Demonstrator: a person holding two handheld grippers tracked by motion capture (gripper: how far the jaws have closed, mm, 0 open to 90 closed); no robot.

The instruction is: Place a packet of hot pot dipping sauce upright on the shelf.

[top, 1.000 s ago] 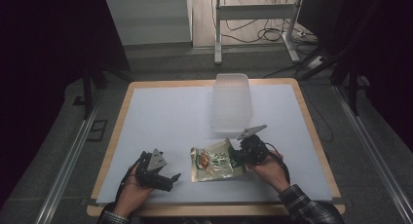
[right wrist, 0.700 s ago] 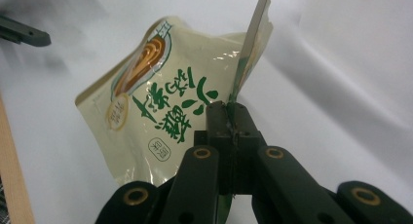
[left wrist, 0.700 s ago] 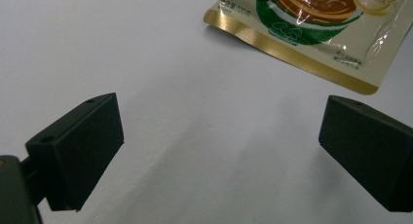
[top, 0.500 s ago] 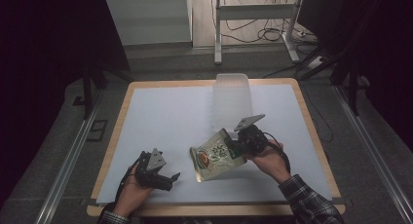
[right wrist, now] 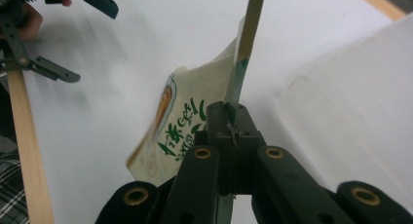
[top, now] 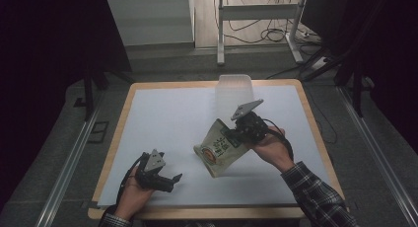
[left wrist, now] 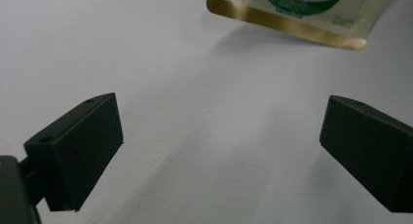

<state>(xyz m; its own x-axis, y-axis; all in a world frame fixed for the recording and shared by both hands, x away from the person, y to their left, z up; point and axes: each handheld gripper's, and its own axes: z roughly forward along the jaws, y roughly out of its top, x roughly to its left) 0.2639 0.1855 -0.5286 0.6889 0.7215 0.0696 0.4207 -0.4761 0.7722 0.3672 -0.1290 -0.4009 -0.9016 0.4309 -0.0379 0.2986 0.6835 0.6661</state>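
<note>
Two tongs: right tongs (top: 235, 132) clamp cream pouch (top: 218, 147), green lettering unreadable; left tongs (top: 173, 180) gape, empty.

The white table top (top: 167, 123) is bright while the room around it is very dark, the snack pouch (top: 219, 147) drops a soft shadow, and the near black jaws look blurry in both gripper views.

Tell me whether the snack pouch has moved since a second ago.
Yes. The snack pouch, pinched in the right gripper, has been lifted off the table and carried a bit toward the clear plastic bin at the far edge.
</note>
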